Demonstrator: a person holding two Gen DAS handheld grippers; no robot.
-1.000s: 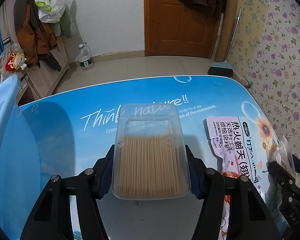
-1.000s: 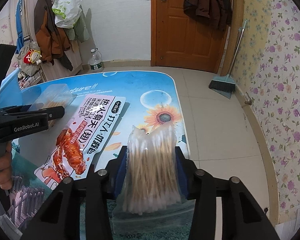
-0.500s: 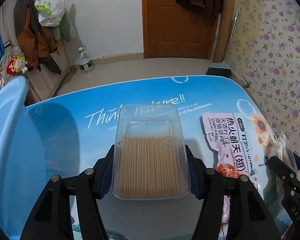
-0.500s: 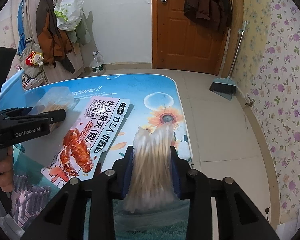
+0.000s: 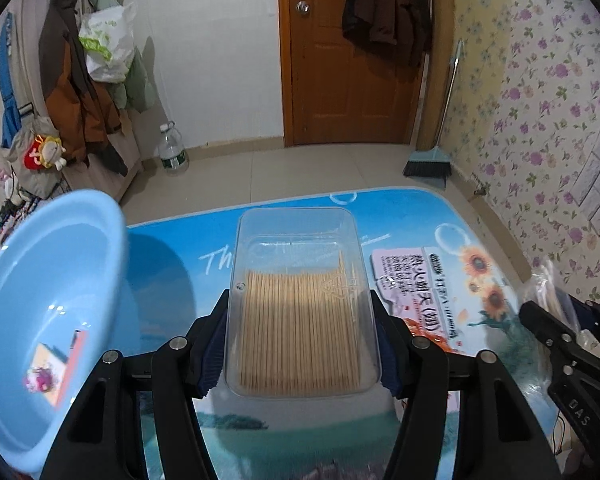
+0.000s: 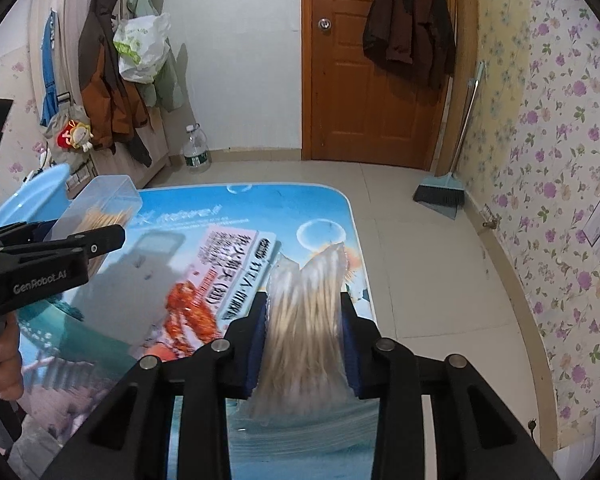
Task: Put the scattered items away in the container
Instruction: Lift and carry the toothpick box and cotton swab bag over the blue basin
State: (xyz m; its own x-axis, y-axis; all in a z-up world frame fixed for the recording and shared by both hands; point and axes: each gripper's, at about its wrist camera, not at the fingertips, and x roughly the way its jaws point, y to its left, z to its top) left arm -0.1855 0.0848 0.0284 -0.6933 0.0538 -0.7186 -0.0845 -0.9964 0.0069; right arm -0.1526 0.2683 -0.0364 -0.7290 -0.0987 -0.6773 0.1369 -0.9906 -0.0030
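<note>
My left gripper [image 5: 300, 320] is shut on a clear plastic box of toothpicks [image 5: 300, 264], held above the table. To its left sits the light-blue basin [image 5: 52, 320], tilted in view, with a small card packet inside. My right gripper [image 6: 304, 312] is shut on a clear bag of cotton swabs [image 6: 304, 344], pinched at its middle and lifted off the table. The right wrist view also shows the left gripper [image 6: 60, 248] with the toothpick box [image 6: 100, 204] and the basin's rim [image 6: 28, 196] behind it. A pink snack packet [image 6: 220, 280] lies flat between the two grippers.
The table wears a blue printed cover [image 5: 380, 208] with rounded far corners. Beyond it are a tiled floor, a water bottle [image 5: 172, 152], a broom [image 5: 428, 164] by the floral wall and a wooden door. A person's hand [image 6: 0, 360] holds the left gripper's handle.
Both grippers have risen with their loads. The basin has come far into the left wrist view. The right jaws have squeezed tighter on the swab bag.
</note>
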